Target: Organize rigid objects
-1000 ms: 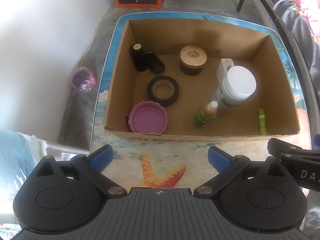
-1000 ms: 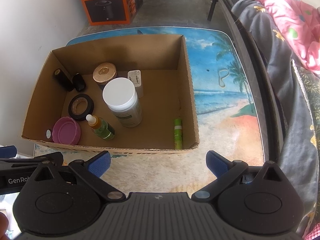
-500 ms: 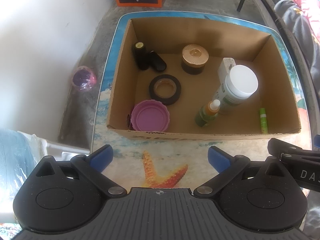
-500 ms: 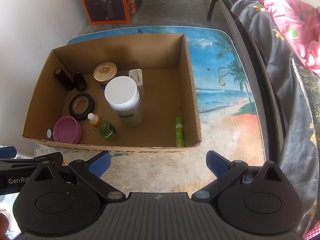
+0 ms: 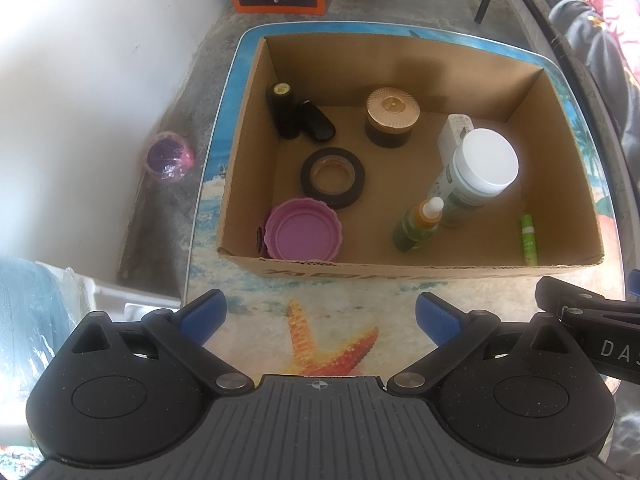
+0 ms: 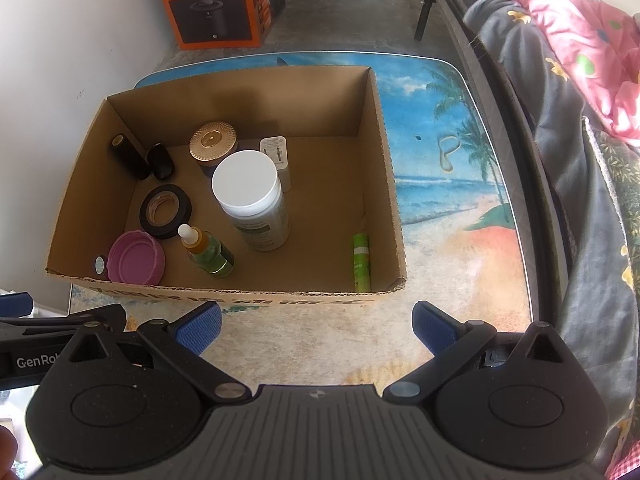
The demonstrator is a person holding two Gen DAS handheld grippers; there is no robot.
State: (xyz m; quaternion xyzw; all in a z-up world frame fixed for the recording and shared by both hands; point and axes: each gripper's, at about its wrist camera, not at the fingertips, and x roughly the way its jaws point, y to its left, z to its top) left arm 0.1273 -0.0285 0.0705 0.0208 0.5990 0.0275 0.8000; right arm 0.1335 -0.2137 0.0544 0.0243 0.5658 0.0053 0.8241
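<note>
Open brown cardboard box [image 5: 412, 268] holds all items. White-lidded plastic jar [image 5: 476, 176] upright, centre-right. Green dropper bottle [image 5: 416, 226] leaning beside it. Black tape roll [image 5: 333, 178] flat, centre-left. Pink round lid [image 5: 304, 236] in near-left corner. Gold-lidded dark jar [image 5: 392, 122] near back wall. Green stick tube [image 5: 528, 239] lying along right wall.

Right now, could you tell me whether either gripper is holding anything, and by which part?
Nothing is held. The left gripper and right gripper are both open, short of the cardboard box.

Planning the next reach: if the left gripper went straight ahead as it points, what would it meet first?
Probably the near wall of the cardboard box, ahead of the open left gripper; if it cleared the rim, the pink lid. Depth is unclear.
</note>
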